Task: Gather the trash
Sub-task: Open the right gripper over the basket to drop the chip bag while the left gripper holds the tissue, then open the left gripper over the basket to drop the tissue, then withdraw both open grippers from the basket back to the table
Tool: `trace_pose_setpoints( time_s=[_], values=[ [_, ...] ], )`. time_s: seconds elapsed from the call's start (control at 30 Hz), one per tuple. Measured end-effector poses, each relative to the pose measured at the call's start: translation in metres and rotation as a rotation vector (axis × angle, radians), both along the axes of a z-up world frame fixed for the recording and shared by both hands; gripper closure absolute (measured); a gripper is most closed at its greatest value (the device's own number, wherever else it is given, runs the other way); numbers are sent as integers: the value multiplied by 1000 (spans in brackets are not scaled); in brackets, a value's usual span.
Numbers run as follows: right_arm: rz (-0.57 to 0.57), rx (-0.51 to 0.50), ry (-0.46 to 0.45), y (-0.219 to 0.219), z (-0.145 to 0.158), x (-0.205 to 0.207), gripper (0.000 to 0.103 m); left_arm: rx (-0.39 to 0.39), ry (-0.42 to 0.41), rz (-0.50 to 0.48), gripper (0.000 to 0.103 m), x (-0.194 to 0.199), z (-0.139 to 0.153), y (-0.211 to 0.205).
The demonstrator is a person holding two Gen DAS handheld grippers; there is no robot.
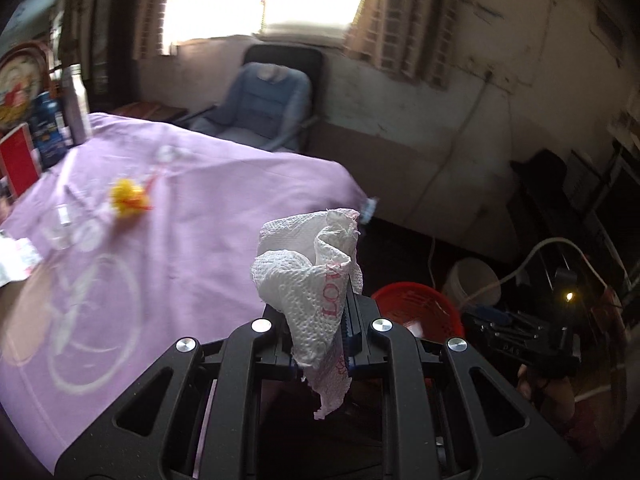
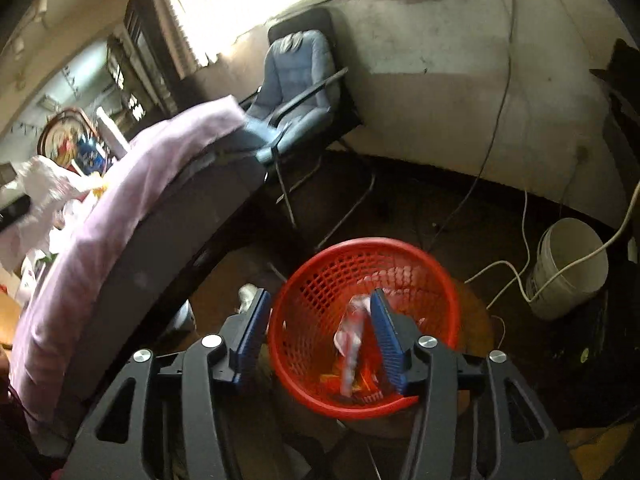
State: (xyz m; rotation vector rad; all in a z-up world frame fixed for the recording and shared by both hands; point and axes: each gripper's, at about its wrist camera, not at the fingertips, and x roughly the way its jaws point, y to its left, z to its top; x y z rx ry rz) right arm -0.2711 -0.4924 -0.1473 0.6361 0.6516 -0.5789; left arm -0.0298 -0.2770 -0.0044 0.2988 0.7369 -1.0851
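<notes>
While our right gripper (image 2: 316, 336) hangs with jaws wide over the red mesh basket (image 2: 400, 260), a crumpled wrapper (image 2: 352, 336) beside its right pad, seemingly dropping in, our left gripper (image 1: 316, 320) pinches a crumpled white paper towel (image 1: 304, 272) near the purple-clothed table (image 1: 200, 208); next we carry it right to the basket

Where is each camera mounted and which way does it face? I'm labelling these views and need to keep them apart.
Left wrist: sits on the left gripper, looking forward and down over the purple tablecloth; its shut jaws pinch a paper towel, and the right gripper shows beside it.
Right wrist: sits on the right gripper, looking down into the red basket on the floor; its open jaws frame a wrapper over the basket.
Shared: basket, blue chair, white bucket, tablecloth.
</notes>
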Motion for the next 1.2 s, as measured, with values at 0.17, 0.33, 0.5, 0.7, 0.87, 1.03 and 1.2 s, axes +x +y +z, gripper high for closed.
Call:
trace_pose_setpoints(
  time_s=[0.17,0.33,0.5,0.7,0.87,1.03,1.2],
  values=[
    [-61,7,-76,-12,6,-17,39,48,19,-98,84,-23,-18,-46],
    [-91,17,-100,-22,3,-32,38,104,41,-198,84,-50,-41,-91],
    [-111,35,-109,-30,0,-40,38,182,78,-281,84,-76,-73,-132],
    [-137,76,-115,-42,-11,-47,37,263,96,-336,69,-92,-106,-157],
    [-143,85,-123,-43,-13,-50,36,263,79,-312,26,-92,-108,-158],
    [-133,85,-128,-40,-10,-48,36,255,78,-274,17,-82,-100,-152],
    [-120,68,-132,-35,-1,-44,32,232,68,-225,14,-69,-88,-142]
  ],
)
